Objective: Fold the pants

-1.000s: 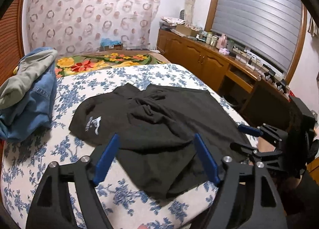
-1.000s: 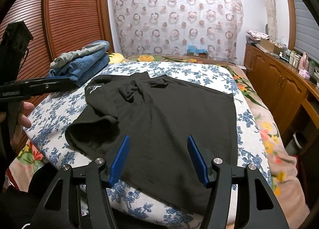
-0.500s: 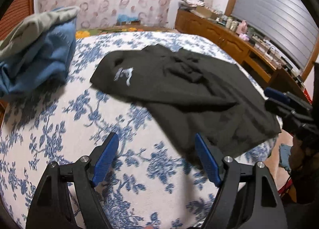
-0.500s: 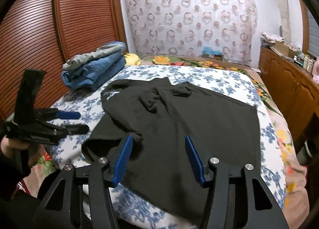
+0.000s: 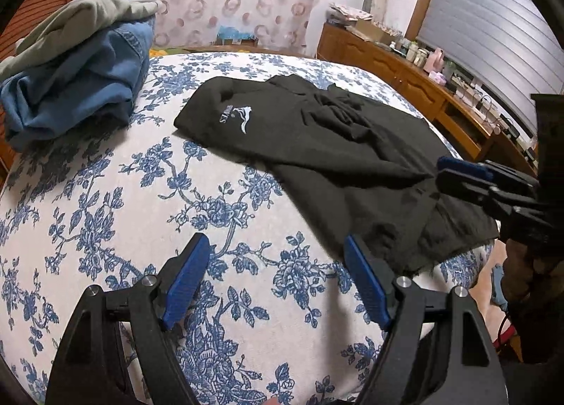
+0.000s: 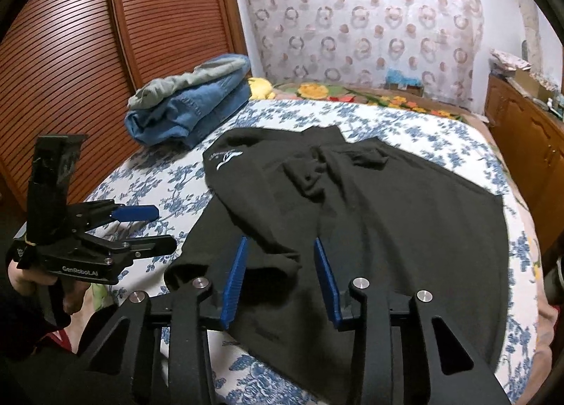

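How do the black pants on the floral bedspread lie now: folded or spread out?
Spread out, not yet neatly folded: the black pants lie mostly flat across the blue floral bedspread, rumpled near the waist.

Pants (image 6: 370, 214): we see them black, rumpled, spread across the bed (image 6: 440, 137).
Right gripper (image 6: 280, 264): our jaws have just been closing; they stand apart over the pants' near hem, pads not pressing it.
Left gripper (image 6: 157, 228): we hold it left of the pants, jaws apart above the bed.
Folded jeans (image 6: 190, 112): stacked beyond the pants, far left.
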